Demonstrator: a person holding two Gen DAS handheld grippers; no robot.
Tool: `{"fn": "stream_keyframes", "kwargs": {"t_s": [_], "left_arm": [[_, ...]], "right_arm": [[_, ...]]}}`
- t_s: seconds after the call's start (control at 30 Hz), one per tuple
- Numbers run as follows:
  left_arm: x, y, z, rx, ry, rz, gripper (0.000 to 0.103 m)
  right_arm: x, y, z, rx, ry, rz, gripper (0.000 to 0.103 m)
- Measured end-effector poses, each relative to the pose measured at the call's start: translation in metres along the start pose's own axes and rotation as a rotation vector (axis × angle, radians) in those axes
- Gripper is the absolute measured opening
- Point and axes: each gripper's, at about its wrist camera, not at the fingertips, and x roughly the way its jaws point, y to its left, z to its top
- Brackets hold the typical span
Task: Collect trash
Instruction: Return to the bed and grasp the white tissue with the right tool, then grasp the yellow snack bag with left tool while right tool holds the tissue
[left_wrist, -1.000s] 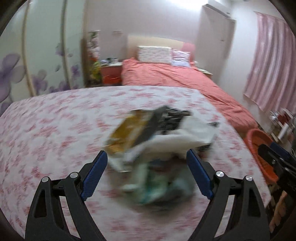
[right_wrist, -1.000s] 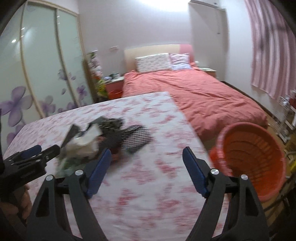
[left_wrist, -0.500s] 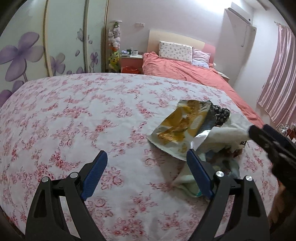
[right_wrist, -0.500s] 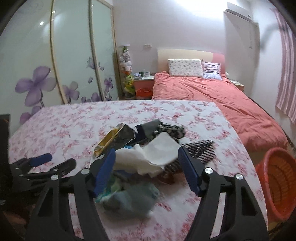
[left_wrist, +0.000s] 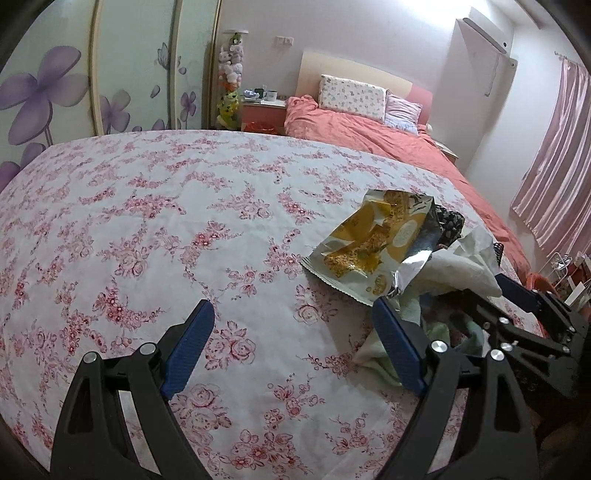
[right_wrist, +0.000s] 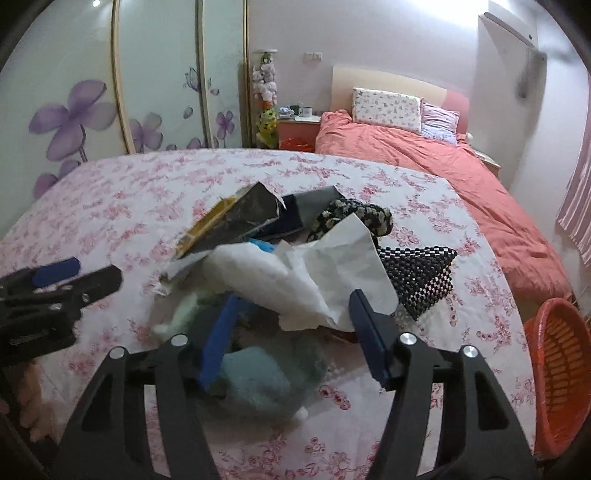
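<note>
A heap of trash lies on the floral tablecloth (left_wrist: 147, 221). It holds a yellow snack bag (left_wrist: 373, 240), seen edge-on in the right wrist view (right_wrist: 229, 225), crumpled white paper (right_wrist: 317, 273), a black-and-white beaded mat (right_wrist: 417, 277), a dark floral cloth (right_wrist: 351, 214) and a pale green-blue wad (right_wrist: 255, 373). My right gripper (right_wrist: 291, 332) is open, its jaws over the near side of the heap, around the wad. My left gripper (left_wrist: 291, 350) is open over bare cloth left of the heap; its right finger (left_wrist: 395, 350) is beside the wad.
An orange plastic basket (right_wrist: 557, 373) stands on the floor past the table's right edge. A bed with a coral cover (right_wrist: 443, 158) lies behind the table. A wardrobe with purple flowers (left_wrist: 55, 92) fills the left wall. Pink curtains (left_wrist: 554, 166) hang at the right.
Both grippers swung left away from the basket. The right one moved in over the trash heap. The left one shifted off the heap to the bare cloth on its left.
</note>
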Motion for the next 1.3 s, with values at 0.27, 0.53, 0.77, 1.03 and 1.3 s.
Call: {"fn": "stream_keyframes", "kwargs": {"t_s": [0.27,0.53,0.77,1.03,1.3], "left_arm": [[0.001,-0.005,0.0,0.012,-0.002,-0.009,0.086],[0.004,-0.019,0.007,0.039,-0.015,-0.036,0.086],[0.018,-0.049,0.023,0.094,-0.026,-0.047,0.086],[0.048,-0.089,0.031,0.17,0.008,-0.005,0.086],[0.082,-0.088,0.04,0.189,0.089,0.061,0.086]], "right_arm": [[-0.005,-0.01,-0.002,0.044,-0.006,0.01,0.009],[-0.037,-0.031,0.005,0.125,-0.093,0.042,0.006],[-0.061,-0.051,0.012,0.184,-0.161,0.055,0.005],[-0.064,-0.073,0.004,0.228,-0.15,0.034,0.005],[-0.062,-0.087,-0.003,0.255,-0.139,0.027,0.006]]}}
